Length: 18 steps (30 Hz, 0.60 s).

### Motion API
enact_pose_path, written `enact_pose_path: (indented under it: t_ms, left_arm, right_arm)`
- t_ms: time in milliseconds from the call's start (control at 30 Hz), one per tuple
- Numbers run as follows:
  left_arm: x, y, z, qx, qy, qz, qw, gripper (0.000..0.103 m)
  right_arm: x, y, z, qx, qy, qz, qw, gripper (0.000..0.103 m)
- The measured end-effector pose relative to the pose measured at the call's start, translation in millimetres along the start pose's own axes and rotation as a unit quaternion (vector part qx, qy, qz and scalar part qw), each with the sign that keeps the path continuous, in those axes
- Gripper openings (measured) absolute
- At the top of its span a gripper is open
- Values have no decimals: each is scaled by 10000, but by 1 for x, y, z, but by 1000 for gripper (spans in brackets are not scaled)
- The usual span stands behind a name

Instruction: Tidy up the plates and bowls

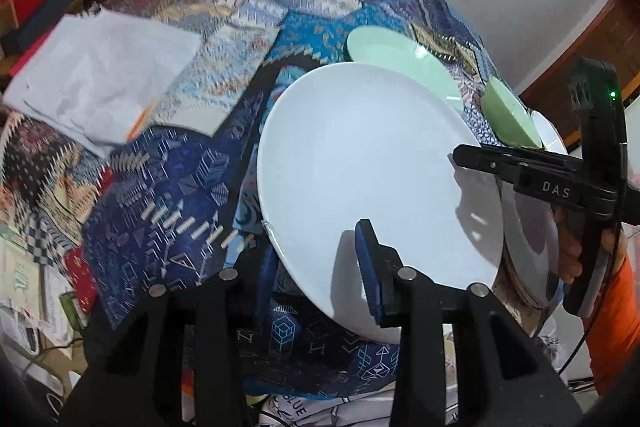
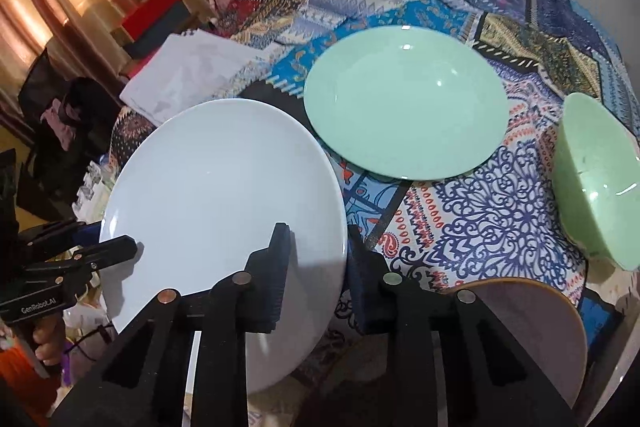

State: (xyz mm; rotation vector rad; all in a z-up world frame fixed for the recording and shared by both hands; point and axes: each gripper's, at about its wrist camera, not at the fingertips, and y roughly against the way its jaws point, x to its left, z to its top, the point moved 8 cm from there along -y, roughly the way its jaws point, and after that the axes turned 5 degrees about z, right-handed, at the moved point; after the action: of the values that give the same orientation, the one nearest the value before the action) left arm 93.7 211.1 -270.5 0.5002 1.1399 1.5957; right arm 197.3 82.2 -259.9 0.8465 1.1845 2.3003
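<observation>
White plate (image 2: 224, 211): nearest item, empty, tilted and lifted off the cloth, held at two points on its rim.
Right gripper (image 2: 316, 267): jaws clamped across the near right rim of the white plate, one pad on its upper face, the other beneath.
Left gripper (image 1: 312, 255): right pad lies on the plate's upper face at its near edge; the left finger is hidden under the plate, so I cannot tell whether the jaws pinch it. In the right wrist view its tips meet the plate's left rim.
Hand (image 1: 572, 251): wrapped round the right gripper's handle, orange sleeve behind.
Dark plate (image 2: 536, 331): brown-rimmed, empty, flat at the table's near right edge, just beside the right gripper.
Green bowl (image 2: 596, 183): right of the plates, tipped on its side, nothing inside.
Green plate (image 2: 404, 103): beyond the white plate, flat on the cloth, empty, apart from the bowl.
White paper (image 2: 188, 79): folded sheet, left of the green plate, farther back.
Patchwork cloth (image 2: 488, 203): patterned blue, covers the table under all items.
</observation>
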Motion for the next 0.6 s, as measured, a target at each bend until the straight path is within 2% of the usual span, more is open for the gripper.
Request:
enact_pose_path:
  t_ms: [233, 600]
  left_arm:
    - [-11, 12, 9, -138, -58, -69, 9999, 37]
    - [-50, 27, 17, -327, -339, -182, 9987, 37]
  right_arm:
    - [-2, 24, 2, -309, -60, -37, 9995, 24]
    - [-16, 68, -8, -711, -222, -220, 9970, 24]
